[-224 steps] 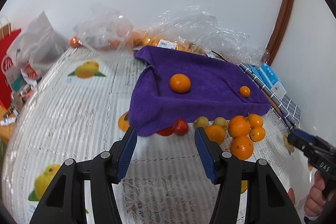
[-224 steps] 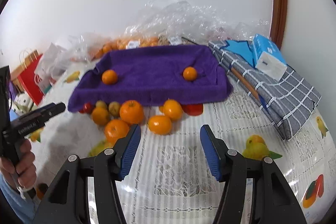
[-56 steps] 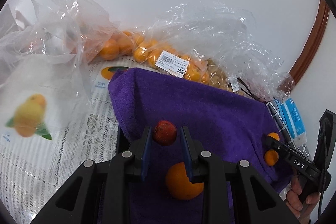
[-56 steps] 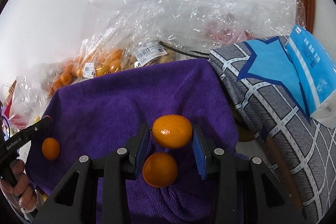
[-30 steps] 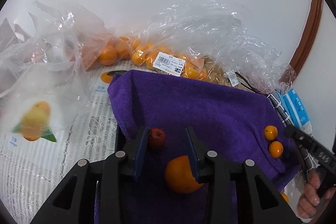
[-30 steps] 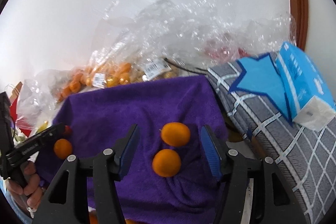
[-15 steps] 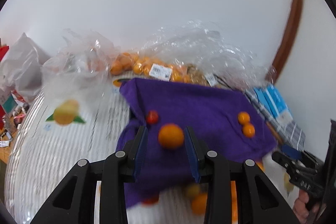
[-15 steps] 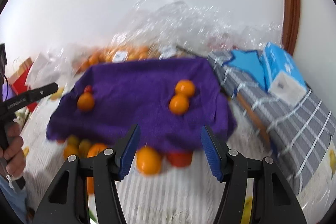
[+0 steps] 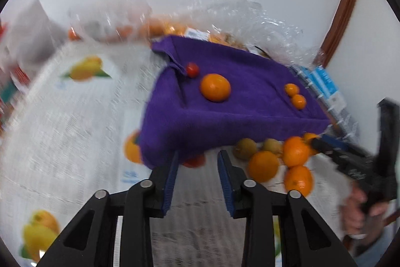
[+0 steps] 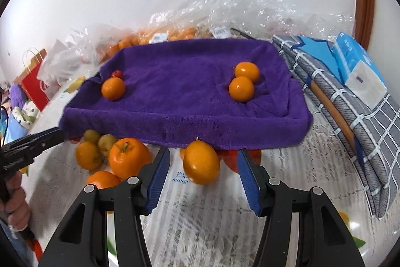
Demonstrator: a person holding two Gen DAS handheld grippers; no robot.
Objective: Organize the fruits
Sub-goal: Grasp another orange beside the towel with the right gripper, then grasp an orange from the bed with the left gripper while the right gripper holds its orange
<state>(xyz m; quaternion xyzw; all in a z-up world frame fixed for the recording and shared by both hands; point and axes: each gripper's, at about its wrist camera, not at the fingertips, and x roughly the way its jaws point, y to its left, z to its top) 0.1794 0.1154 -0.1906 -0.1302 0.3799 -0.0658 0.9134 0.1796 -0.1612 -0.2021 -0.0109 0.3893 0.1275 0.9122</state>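
Note:
A purple towel-lined tray (image 10: 190,121) holds an orange (image 10: 113,88) and a small red fruit (image 10: 117,73) at its left, and two small oranges (image 10: 241,88) at its right. The tray also shows in the left wrist view (image 9: 225,116). In front of it lie loose oranges (image 10: 127,160), two yellow-green fruits (image 10: 106,140) and red fruits (image 10: 232,162). My right gripper (image 10: 203,169) is open, with an orange (image 10: 201,162) on the table between its fingers. My left gripper (image 9: 197,167) is open and empty, close to a red fruit (image 9: 195,161) under the tray's edge.
Clear plastic bags of oranges (image 10: 175,34) lie behind the tray. A grey checked cloth (image 10: 350,116) with a blue tissue pack (image 10: 360,66) lies to the right. A red paper bag (image 10: 35,86) stands at the far left. The table has a lace-covered fruit-print cloth (image 9: 75,116).
Both grippers let go of their fruits on the purple tray, a red fruit at left and an orange at right, then pulled back and down to the loose fruits in front.

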